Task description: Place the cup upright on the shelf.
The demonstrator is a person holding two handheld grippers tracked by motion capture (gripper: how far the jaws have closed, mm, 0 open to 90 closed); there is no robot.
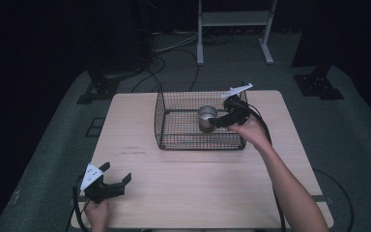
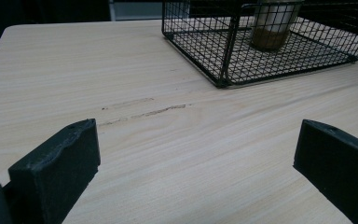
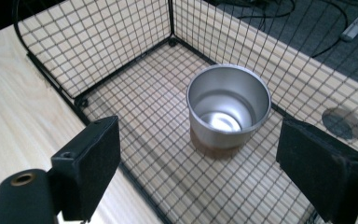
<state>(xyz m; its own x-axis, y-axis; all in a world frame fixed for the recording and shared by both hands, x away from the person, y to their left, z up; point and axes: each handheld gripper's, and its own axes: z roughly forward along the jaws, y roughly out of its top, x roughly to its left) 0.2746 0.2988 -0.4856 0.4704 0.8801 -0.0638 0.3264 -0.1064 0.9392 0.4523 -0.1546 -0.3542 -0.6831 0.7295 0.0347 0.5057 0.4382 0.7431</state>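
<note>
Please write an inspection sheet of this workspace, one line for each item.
Surface: light wooden table, faint dark scratch marks.
Job's things: metal cup upright and empty inside the black wire basket.
Clutter: nothing seen.
Grippers: right gripper open, jaws apart from the cup, above the basket; left gripper open over bare table at the near left corner.
Cables: one trails from each gripper; more lie on the floor behind.
Surroundings: grey floor, white frame, dark stands.

dim, dark surroundings, sharp close-ups
</note>
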